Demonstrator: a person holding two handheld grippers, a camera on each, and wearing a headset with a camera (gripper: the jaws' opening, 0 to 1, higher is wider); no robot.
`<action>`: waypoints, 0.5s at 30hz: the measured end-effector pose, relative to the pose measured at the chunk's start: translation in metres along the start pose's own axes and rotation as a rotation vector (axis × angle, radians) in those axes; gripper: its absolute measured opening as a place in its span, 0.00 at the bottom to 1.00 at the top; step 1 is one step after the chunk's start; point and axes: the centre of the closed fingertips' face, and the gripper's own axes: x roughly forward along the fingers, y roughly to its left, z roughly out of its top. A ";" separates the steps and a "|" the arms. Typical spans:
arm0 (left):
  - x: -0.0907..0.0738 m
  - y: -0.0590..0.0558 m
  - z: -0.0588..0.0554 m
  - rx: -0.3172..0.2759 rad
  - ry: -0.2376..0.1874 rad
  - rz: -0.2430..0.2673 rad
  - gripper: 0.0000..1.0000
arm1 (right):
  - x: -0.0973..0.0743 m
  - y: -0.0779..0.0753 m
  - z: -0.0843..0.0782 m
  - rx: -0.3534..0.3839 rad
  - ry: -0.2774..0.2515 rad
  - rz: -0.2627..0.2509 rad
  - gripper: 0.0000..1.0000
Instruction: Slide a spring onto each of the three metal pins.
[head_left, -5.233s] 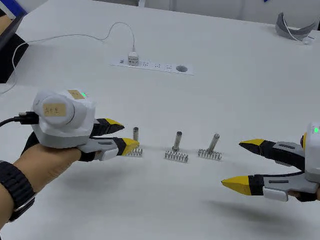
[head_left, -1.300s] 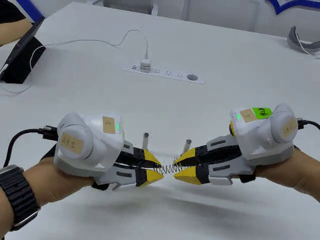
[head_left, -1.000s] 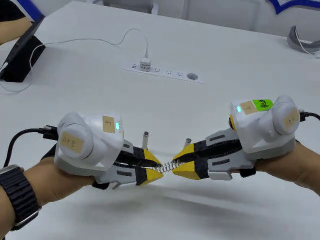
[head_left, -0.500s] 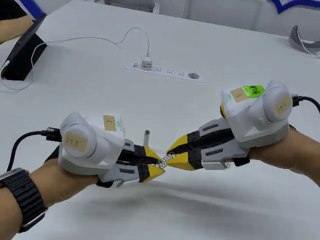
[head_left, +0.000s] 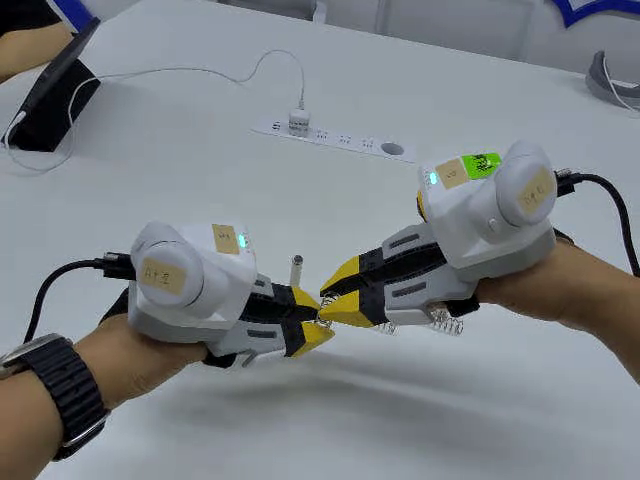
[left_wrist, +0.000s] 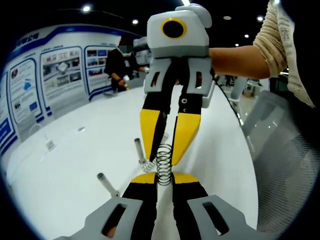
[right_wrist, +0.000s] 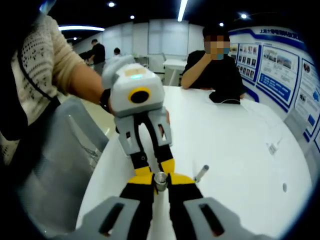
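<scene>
The person is holding a gripper in each hand over the white bench (head_left: 200, 170). The two grippers are pointing at each other, tip to tip, just above the bench top.

The left gripper (head_left: 312, 322) is pinching a small spring (left_wrist: 163, 162) with its yellow tongs. The spring is sticking out from the tongs, and its far end is reaching the tips of the right gripper (head_left: 328, 303). In the left gripper view the spring is sitting right between the two pairs of yellow tips.

The right gripper is squeezing its tongs on a metal pin (right_wrist: 160, 181). In the right gripper view the round grey end of that pin is showing between the yellow tips.

A second pin (head_left: 296, 270) is standing up on the bench just behind the place where the tips are meeting. A third pin (left_wrist: 138, 150) is standing a bit farther off.

A loose spring (head_left: 446, 321) is lying on the bench under the right gripper.

Far back on the bench, a white power strip (head_left: 330, 136) is lying with a white cable (head_left: 180, 72) plugged into it
</scene>
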 end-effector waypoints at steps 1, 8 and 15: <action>0.000 0.000 0.000 -0.002 -0.002 0.000 0.10 | 0.000 0.000 0.000 0.002 0.001 0.000 0.12; 0.001 0.001 0.000 -0.016 -0.016 0.008 0.11 | 0.001 -0.002 0.000 0.012 0.011 0.000 0.12; -0.007 0.008 -0.001 -0.074 -0.050 0.041 0.15 | 0.001 -0.003 0.000 0.031 0.022 -0.003 0.12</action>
